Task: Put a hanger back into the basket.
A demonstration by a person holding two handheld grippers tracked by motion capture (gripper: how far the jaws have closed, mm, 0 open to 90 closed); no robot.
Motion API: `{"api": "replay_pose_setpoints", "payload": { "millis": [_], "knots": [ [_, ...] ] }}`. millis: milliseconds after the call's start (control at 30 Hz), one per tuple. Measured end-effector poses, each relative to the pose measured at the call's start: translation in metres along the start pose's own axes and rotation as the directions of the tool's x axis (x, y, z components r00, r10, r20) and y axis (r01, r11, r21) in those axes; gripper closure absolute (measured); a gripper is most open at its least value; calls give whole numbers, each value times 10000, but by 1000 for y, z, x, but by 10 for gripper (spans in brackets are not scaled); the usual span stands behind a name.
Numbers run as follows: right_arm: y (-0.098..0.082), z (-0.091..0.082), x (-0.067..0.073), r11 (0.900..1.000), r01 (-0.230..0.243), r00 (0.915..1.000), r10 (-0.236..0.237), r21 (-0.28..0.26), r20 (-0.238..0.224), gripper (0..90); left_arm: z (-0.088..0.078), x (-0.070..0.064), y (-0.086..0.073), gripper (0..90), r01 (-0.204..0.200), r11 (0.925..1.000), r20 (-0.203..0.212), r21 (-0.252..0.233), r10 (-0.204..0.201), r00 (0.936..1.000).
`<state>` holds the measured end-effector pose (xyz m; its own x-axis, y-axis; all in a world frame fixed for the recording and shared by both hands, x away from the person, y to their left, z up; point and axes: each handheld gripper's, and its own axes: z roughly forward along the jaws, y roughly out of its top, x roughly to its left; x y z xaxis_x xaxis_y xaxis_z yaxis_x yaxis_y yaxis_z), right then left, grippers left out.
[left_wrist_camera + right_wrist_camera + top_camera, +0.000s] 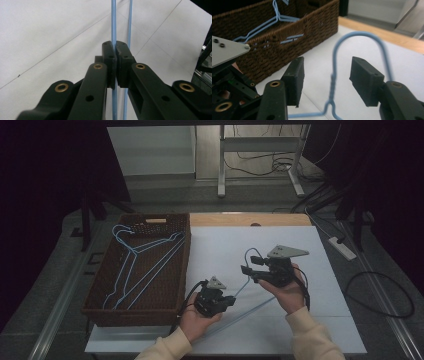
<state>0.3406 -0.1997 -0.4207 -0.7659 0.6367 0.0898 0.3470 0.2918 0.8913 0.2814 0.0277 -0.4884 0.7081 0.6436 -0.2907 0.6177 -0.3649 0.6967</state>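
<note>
A light blue wire hanger (250,311) lies across the white table top (300,320), its hook (252,251) pointing to the far side. My left gripper (231,301) is shut on one of the hanger's thin wires (114,30), and a second wire (129,25) runs just beside the jaws. In the left gripper view, that gripper (115,47) has its pads pressed together on the wire. My right gripper (248,270) is open, its jaws on either side of the twisted neck (332,80), apart from it. The hook (359,35) arches above the right gripper (327,75).
A brown wicker basket (135,317) stands at the table's left and holds several more blue hangers (135,265). Its woven wall (287,47) is close beyond my right gripper. A white power strip (342,247) and cables lie on the floor to the right.
</note>
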Motion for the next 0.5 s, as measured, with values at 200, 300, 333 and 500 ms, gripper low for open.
{"api": "replay_pose_setpoints", "payload": {
  "millis": [200,300,333,500],
  "knots": [
    [-9,-27,-5,9991,-168,9996,178,-390,236,418,-7,-3,1,871,-15,9997,77,-256,17,10000],
    [-18,-41,-8,9989,-114,9993,130,-447,351,396,-12,-4,2,871,50,9992,145,-400,-44,9999],
    [-20,-43,-8,9988,-97,9993,114,-478,360,390,-13,-4,3,871,80,9990,165,-446,-72,9998],
    [-31,-64,-8,9973,-98,9984,137,-723,545,385,-19,-4,5,871,132,9973,255,-721,-114,9996]
  ]
}}
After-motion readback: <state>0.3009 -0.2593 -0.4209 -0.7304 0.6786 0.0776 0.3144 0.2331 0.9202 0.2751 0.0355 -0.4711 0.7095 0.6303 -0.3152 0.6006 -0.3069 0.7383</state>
